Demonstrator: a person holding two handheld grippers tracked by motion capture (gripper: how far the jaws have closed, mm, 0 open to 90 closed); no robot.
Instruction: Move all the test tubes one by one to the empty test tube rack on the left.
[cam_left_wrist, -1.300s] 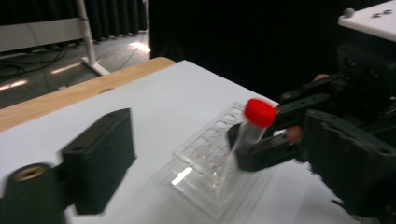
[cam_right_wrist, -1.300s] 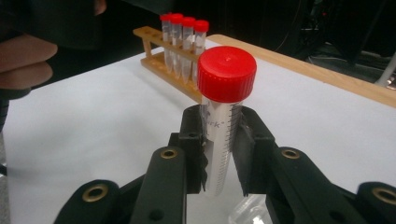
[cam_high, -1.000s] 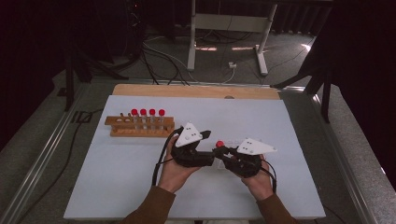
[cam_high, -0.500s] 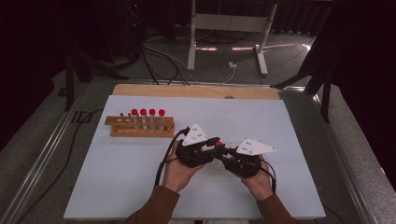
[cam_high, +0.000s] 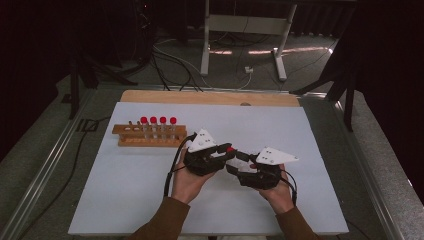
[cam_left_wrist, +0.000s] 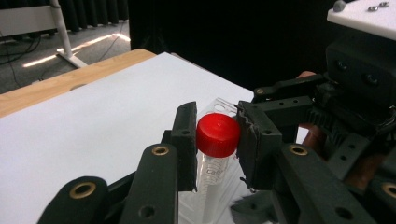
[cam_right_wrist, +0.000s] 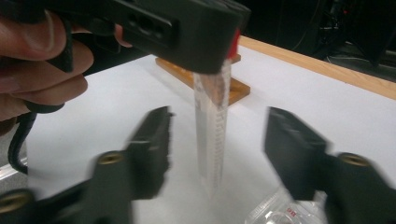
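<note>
Worktop (cam_high: 125, 200) first: it lies wide and white under my two hands, with the wooden rack (cam_high: 150, 136) standing well apart to the left and four red-capped tubes upright in it. Over the middle, the clear tube (cam_right_wrist: 212, 121) hangs by its red cap (cam_left_wrist: 217, 134) alone, pinched between the jaws of my left gripper (cam_left_wrist: 215, 140), which are pressed together on that cap from both sides. My right gripper (cam_right_wrist: 217, 135) has its jaws spread to either side of the tube body without touching it; they have just been opening, with the tube between them. My worry, as I judge it, is that a cap is a poor handle: if it is only loosely screwed on, the body could slip free and drop to the worktop, or the tube could swing and knock a right jaw as I pull that gripper away. A tilt of my left wrist could also send the tube askew before it gets to the rack. Against the earlier high view, the left gripper has closed from open onto the cap, the right one has let go of the tube, and both hands sit in much the same place, close together near the worktop's middle.
</note>
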